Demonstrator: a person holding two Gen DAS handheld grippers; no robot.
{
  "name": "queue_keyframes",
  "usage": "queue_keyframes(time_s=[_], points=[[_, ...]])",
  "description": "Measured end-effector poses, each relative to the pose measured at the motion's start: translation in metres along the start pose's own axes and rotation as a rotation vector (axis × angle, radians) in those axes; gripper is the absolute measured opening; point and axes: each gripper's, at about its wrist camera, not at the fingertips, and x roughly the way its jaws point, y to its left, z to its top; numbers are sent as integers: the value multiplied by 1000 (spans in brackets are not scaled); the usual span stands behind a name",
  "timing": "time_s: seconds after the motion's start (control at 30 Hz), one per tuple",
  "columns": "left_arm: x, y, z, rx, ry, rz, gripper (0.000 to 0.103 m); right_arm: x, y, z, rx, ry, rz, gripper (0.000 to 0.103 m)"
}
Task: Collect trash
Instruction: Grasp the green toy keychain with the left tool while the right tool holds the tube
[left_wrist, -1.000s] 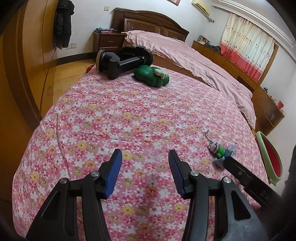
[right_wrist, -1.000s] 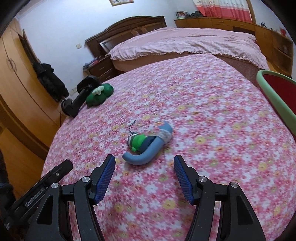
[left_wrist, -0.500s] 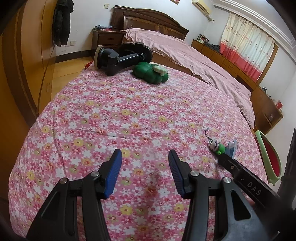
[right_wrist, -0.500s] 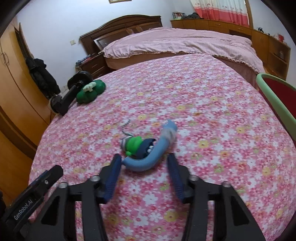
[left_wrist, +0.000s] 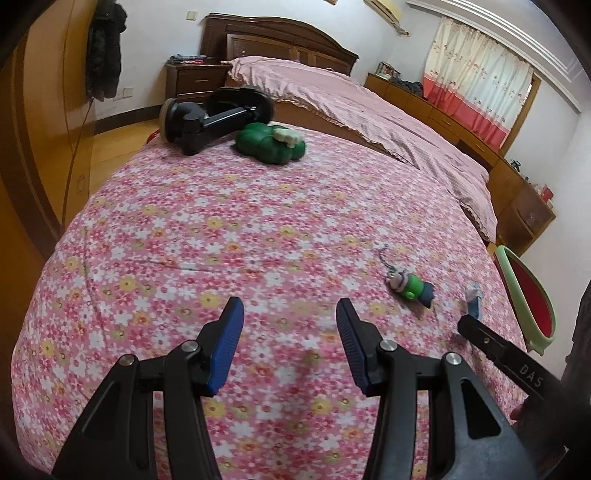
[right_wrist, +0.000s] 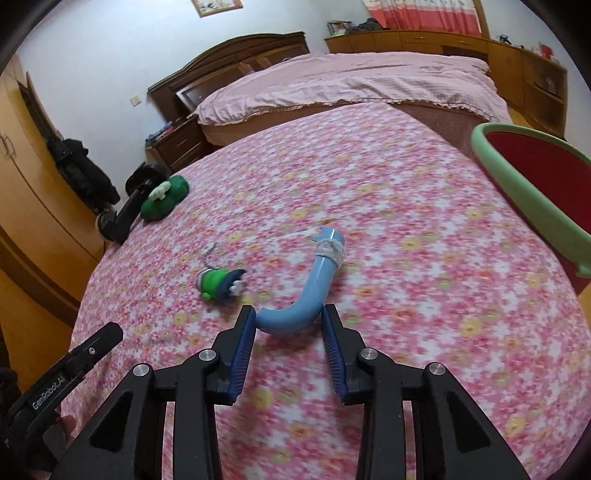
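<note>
Right tongs (right_wrist: 288, 319) grip the blue curved tube (right_wrist: 308, 295).

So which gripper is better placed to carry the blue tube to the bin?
Right. The right gripper has just been closing around the blue tube's bend, and the red bin sits on its side. The left gripper hangs open over bare quilt, farther away.

Open flowered bedspread (left_wrist: 229, 229) lies clear ahead of both grippers, broken only by the small green keychain figure (right_wrist: 218, 282), the far-corner black suction mount (left_wrist: 210, 118) and green plush (left_wrist: 271, 144) (touching), and the basket (right_wrist: 535, 192) rightward.
</note>
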Motion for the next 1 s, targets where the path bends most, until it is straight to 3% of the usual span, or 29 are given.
queue_keyframes(time_s=[0.57, 1.0], points=[[21, -79, 8, 205, 51, -121, 52, -44, -54, 1, 85, -93, 9, 37], [59, -109, 13, 276, 106, -90, 52, -53, -77, 3, 134, -110, 21, 37]])
